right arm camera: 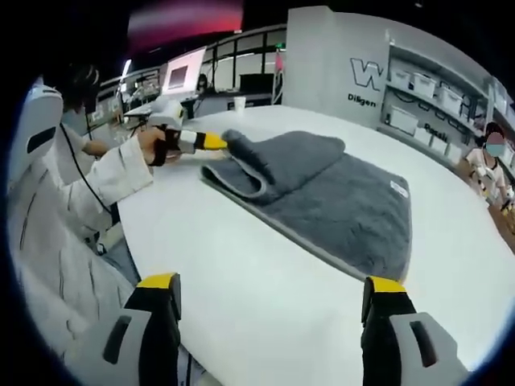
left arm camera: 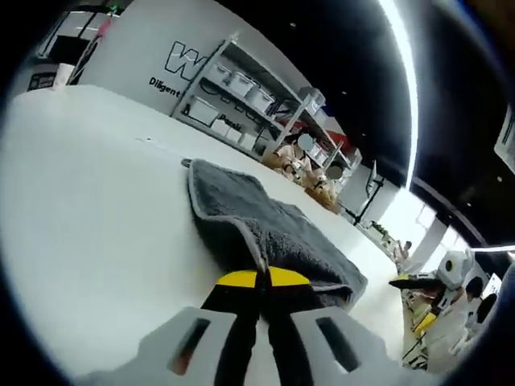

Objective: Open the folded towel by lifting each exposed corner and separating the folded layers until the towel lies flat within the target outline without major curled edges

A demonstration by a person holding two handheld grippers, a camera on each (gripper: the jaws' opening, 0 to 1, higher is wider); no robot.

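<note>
A grey towel lies on the white round table, its left part folded over into a raised flap. A small white label marks its right edge. My left gripper, held by a person's hand, is shut on the flap's corner. In the left gripper view the towel stretches away from the shut yellow-tipped left gripper, which pinches its near edge. My right gripper is open wide above bare table, short of the towel's near edge, with nothing between its fingers.
The person's white sleeve fills the left side beyond the table edge. A white cup stands at the far side of the table. Shelves with white bins and a lettered wall stand behind. People sit at the back right.
</note>
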